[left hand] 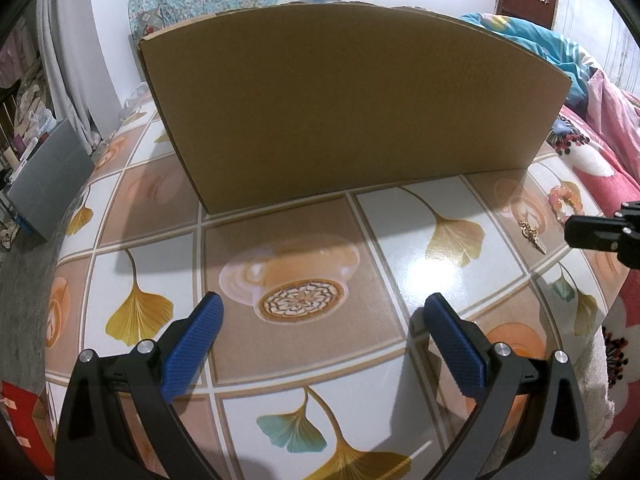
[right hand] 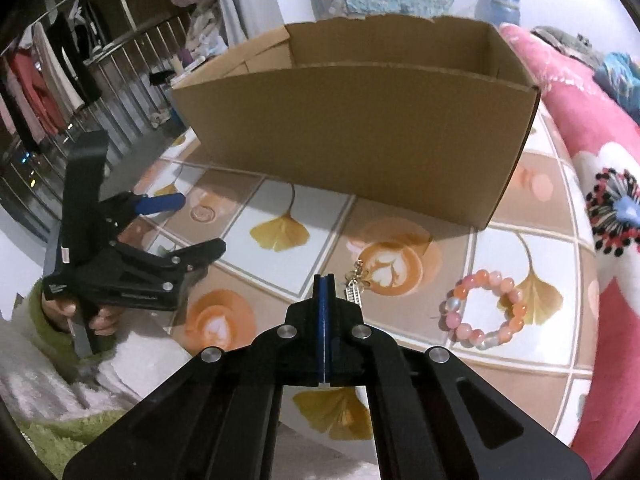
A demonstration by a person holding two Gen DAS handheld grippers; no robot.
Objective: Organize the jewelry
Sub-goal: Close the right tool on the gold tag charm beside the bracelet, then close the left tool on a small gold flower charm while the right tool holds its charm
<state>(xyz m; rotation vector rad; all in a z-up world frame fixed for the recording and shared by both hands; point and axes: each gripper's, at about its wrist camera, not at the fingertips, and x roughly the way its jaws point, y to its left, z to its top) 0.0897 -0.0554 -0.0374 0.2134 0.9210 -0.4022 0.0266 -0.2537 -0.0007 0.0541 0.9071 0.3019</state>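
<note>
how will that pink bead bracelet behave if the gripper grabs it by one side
The pink bead bracelet is a loop of separate round beads, so it would probably sag rather than hold its ring. The glossy beads may slip between pads, and on the shiny tablecloth it likely slides when nudged.

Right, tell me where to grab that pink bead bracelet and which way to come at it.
Take the bead bracelet across one stretch of its ring, probably the near arc. It lies flat on the table as an open loop, so come from above with one finger inside the ring and one outside. The right tongs are shut now and must open first. The small gold charm lies apart on its left.
</note>
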